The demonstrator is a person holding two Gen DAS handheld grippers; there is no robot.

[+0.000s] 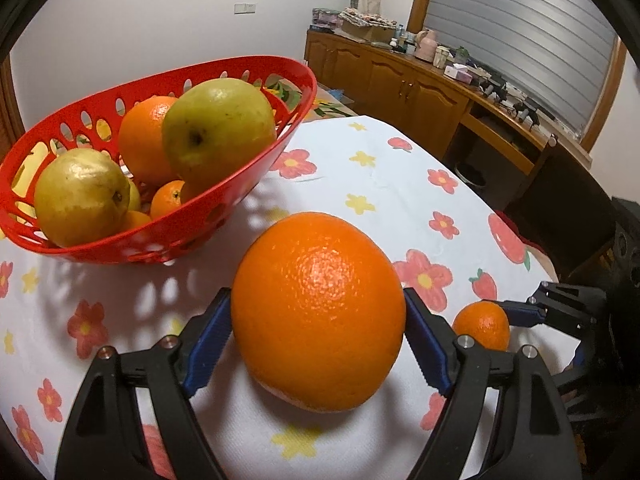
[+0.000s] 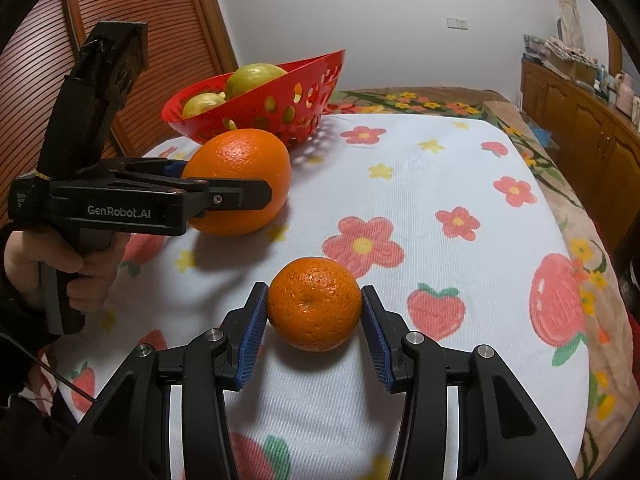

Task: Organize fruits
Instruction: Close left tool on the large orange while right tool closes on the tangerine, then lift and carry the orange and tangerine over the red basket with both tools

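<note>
Two fruits sit between our jaws on the flowered cloth (image 2: 420, 168): the left gripper (image 1: 319, 344) brackets the big orange (image 1: 318, 316), pads at its flanks, and whether they press we cannot tell; the right gripper (image 2: 315, 324) is clamped on the small mandarin (image 2: 315, 309). We judge the round orange may roll off if the left pads only graze it, and the red basket (image 1: 224, 208) is already heaped, so more fruit might tumble out. Readable writing: "GenRobot.AI" on the left gripper's side
</note>
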